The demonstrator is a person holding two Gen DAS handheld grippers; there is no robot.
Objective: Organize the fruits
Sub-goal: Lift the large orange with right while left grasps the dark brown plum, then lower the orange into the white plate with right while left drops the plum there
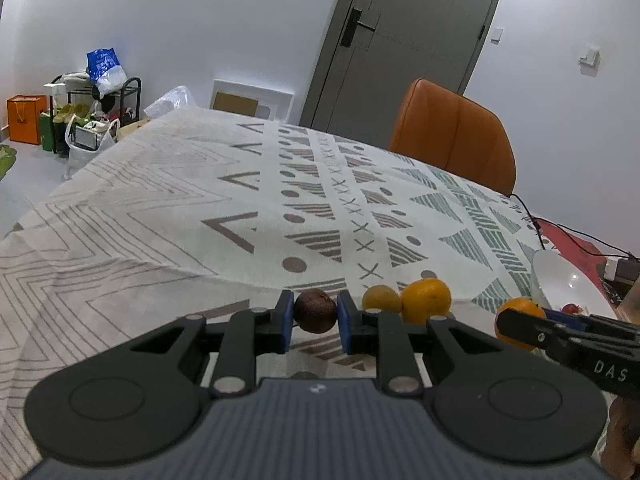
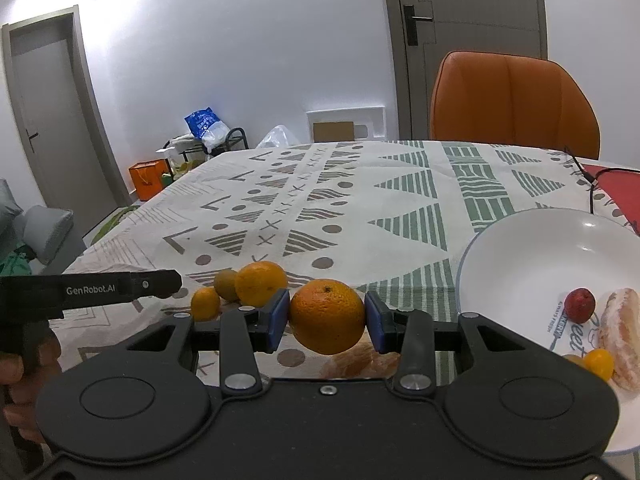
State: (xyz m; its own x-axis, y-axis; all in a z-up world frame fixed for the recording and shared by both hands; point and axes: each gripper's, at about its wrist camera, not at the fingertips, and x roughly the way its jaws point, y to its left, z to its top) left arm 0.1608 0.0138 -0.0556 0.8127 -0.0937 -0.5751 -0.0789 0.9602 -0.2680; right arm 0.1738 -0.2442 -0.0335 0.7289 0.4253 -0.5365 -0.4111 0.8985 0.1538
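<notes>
My left gripper [image 1: 315, 317] is shut on a dark brown round fruit [image 1: 315, 311], just above the patterned tablecloth [image 1: 200, 200]. Right of it lie a yellowish fruit [image 1: 381, 299] and an orange [image 1: 426, 300]. My right gripper [image 2: 326, 320] is shut on a large orange [image 2: 327, 316], held above the cloth left of a white bowl [image 2: 520, 248]. The bowl holds a small red fruit [image 2: 579, 303], a peeled citrus piece [image 2: 622, 332] and a small yellow fruit [image 2: 599, 363]. Three fruits [image 2: 248, 286] lie on the cloth to the left. A peeled segment [image 2: 360, 362] lies under the held orange.
An orange chair [image 2: 514, 100] stands at the far side of the table. A black cable [image 2: 592, 184] and a red item [image 2: 616, 188] lie at the far right. The left gripper's arm [image 2: 80, 290] reaches in from the left in the right wrist view.
</notes>
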